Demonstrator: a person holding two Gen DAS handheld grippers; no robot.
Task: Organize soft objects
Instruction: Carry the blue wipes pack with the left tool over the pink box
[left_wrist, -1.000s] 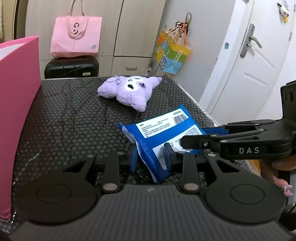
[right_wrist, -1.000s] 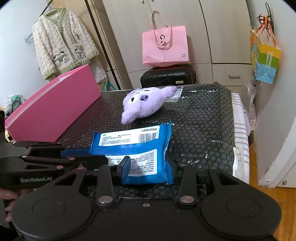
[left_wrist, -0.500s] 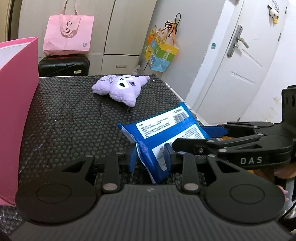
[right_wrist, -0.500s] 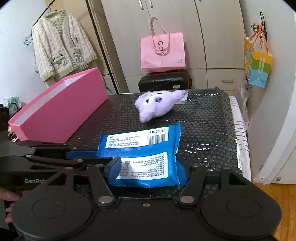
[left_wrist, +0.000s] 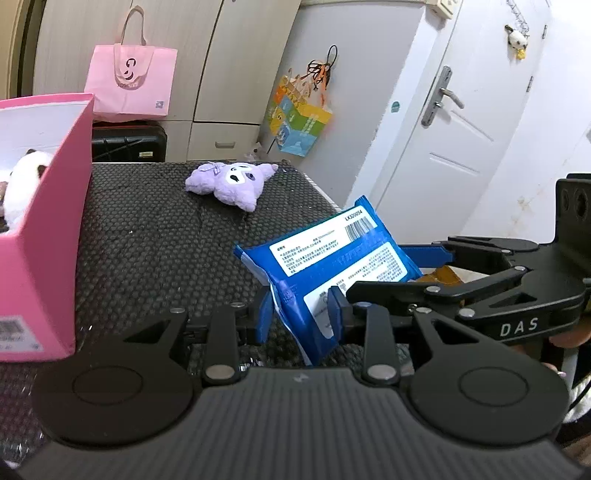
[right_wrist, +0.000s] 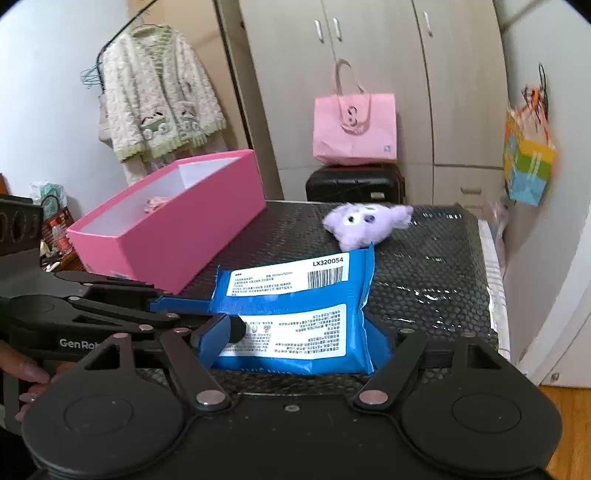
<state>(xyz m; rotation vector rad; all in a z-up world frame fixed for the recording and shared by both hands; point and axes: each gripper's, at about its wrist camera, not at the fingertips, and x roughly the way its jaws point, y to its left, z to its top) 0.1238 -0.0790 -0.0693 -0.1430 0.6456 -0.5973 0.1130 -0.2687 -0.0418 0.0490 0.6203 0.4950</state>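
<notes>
A blue wipes pack (left_wrist: 332, 254) hangs above the black honeycomb mat (left_wrist: 147, 240). My left gripper (left_wrist: 299, 317) is shut on the pack's near corner, with its blue pads pinching the edge. In the right wrist view the pack (right_wrist: 295, 314) lies between the fingers of my right gripper (right_wrist: 299, 343). Those jaws are opening and stand wide, and the right finger is hidden behind the pack. A purple plush (left_wrist: 232, 182) lies on the far part of the mat. An open pink box (right_wrist: 177, 243) stands at the left, with a white plush (left_wrist: 26, 177) inside.
Behind the table a pink tote bag (right_wrist: 354, 129) sits on a black suitcase (right_wrist: 354, 182). A colourful bag (left_wrist: 299, 122) hangs on the wall, next to a white door (left_wrist: 461, 129). A cardigan (right_wrist: 159, 99) hangs at the far left. The mat's right edge drops off.
Both grippers have risen and pulled back with the blue pack. The right gripper's jaws have spread from narrow to wide. The pink box's inside has come into the left wrist view.
</notes>
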